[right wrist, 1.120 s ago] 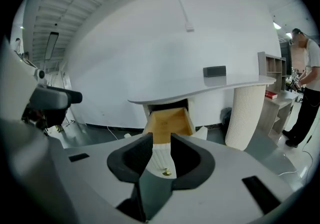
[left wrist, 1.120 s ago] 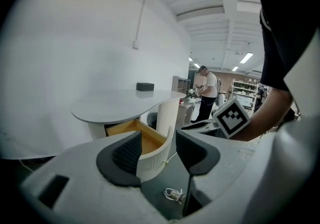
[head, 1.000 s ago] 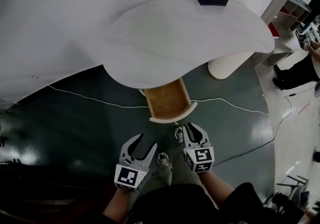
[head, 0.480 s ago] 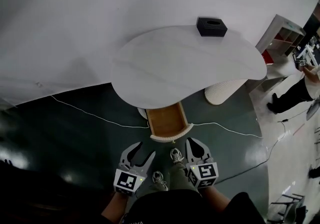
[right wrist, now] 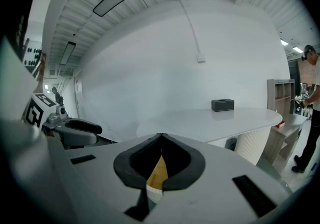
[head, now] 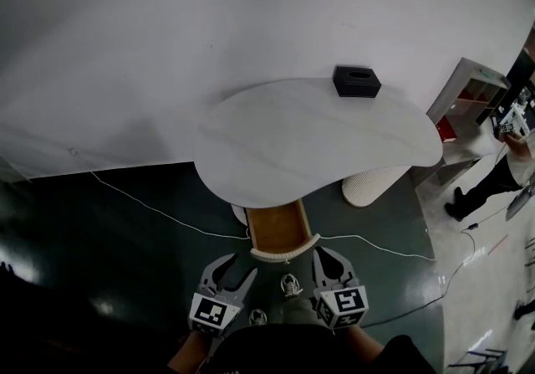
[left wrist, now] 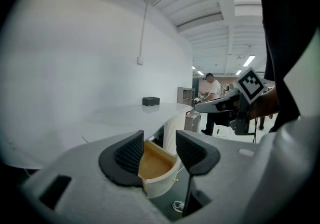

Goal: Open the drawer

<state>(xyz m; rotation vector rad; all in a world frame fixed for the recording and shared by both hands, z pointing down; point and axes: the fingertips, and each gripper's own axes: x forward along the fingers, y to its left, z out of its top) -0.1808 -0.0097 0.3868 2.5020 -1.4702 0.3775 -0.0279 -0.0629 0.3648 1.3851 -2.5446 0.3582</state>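
Head view: a pale curved table stood by a white wall, a black box at its far edge; the drawer hung open under the near edge, above dark floor crossed by a cable. Left gripper view: the left gripper gaped, empty. Right gripper view: the right gripper was pinched closed on nothing.

The right claw fills the lower frame, tips pressed together, nothing gripped. A black box rests on the white surface at centre right.
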